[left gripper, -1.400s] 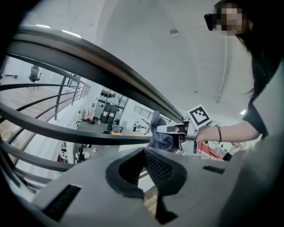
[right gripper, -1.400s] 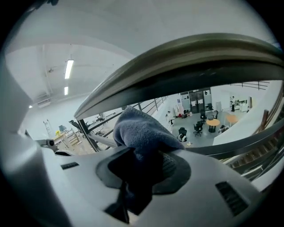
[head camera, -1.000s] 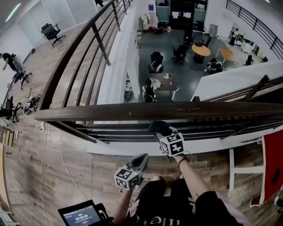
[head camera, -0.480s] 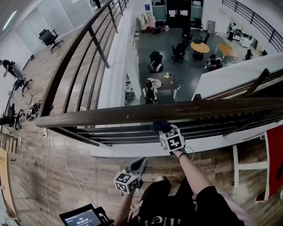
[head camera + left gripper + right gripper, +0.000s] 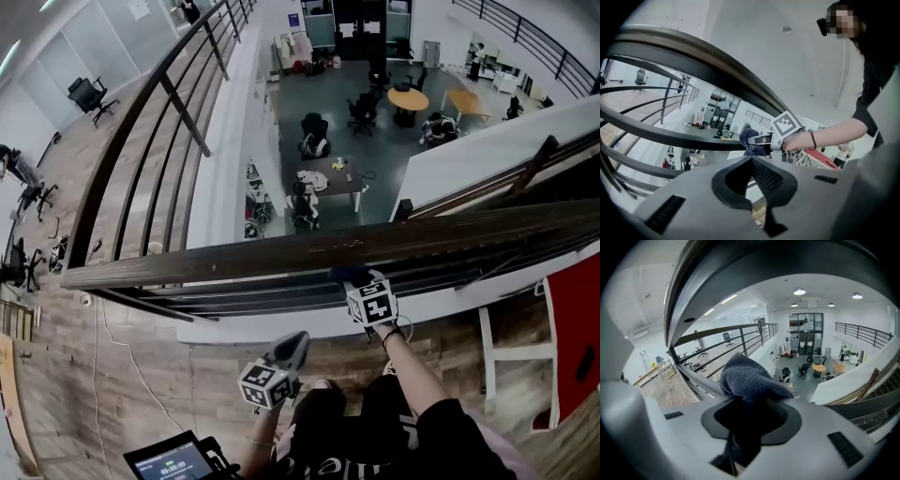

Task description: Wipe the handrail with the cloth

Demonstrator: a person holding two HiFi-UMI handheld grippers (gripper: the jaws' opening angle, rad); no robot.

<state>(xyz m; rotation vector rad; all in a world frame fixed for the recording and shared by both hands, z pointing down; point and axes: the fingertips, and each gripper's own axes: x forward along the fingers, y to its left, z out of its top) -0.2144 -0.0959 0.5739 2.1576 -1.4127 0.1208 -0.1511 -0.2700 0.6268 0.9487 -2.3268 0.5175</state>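
Observation:
A dark wooden handrail point(image 5: 281, 251) runs across the head view, tilted up to the right. My right gripper point(image 5: 356, 283) is shut on a dark grey-blue cloth point(image 5: 349, 275), and the cloth sits against the near underside of the rail. In the right gripper view the cloth point(image 5: 749, 378) bulges out of the shut right gripper point(image 5: 751, 401), with the handrail point(image 5: 754, 263) arching close above. My left gripper point(image 5: 298, 343) hangs lower and nearer to me, shut and empty. In the left gripper view its tips point(image 5: 752, 160) point at the cloth point(image 5: 746, 136) under the handrail point(image 5: 717, 65).
Thin metal bars point(image 5: 281, 295) run below the handrail. A second railing point(image 5: 141, 122) leads away on the left. Beyond the rail is a drop to a lower floor with desks and chairs. A tablet point(image 5: 173, 461) sits bottom left, a red panel point(image 5: 574, 328) at right.
The right gripper with the cloth has slid a little to the right along the handrail. The left gripper has stayed low in about the same place.

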